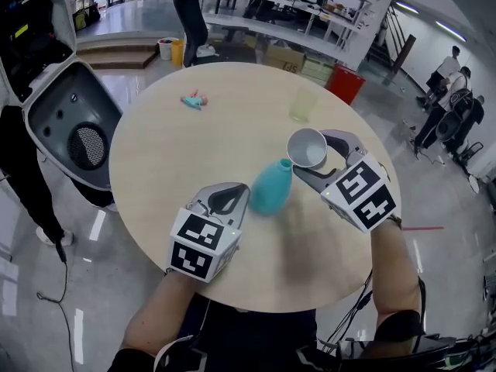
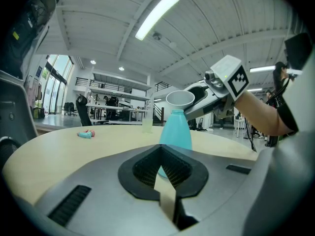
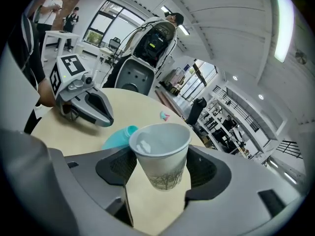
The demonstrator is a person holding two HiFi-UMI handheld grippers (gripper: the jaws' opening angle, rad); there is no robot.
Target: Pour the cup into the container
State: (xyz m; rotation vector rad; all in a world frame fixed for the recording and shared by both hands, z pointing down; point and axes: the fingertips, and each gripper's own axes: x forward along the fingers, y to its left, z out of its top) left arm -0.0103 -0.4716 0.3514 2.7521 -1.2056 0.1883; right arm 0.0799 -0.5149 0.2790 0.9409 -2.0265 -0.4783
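A round pale wood desk (image 1: 170, 153) carries the teal container (image 1: 271, 191), which stands upright near the middle, narrow neck up and wide base down.

The right gripper (image 1: 308, 153) comes in from the right. Its fingers (image 3: 209, 168) are spread wide and clenched on the white paper cup (image 1: 308, 147), one pad on each side of the cup's wall. The cup is off the desk, up at the level of the container's mouth and just to its right and a little farther away. Seen from the left gripper, its rim sits right over the mouth. The cup leans slightly toward the container and its open top shows a pale inside. A grey print runs round its lower part.

The left gripper (image 1: 242, 194) lies low on the near left. Its fingers (image 2: 182, 168) are drawn together with nothing between them. The tips are just beside the container's lower left side, and I cannot tell whether they touch it.

Farther off on the desk, well apart from the rest, a pale yellow tumbler (image 1: 303, 105) stands upright to the right. A small teal and pink toy (image 1: 194, 100) lies to the left.
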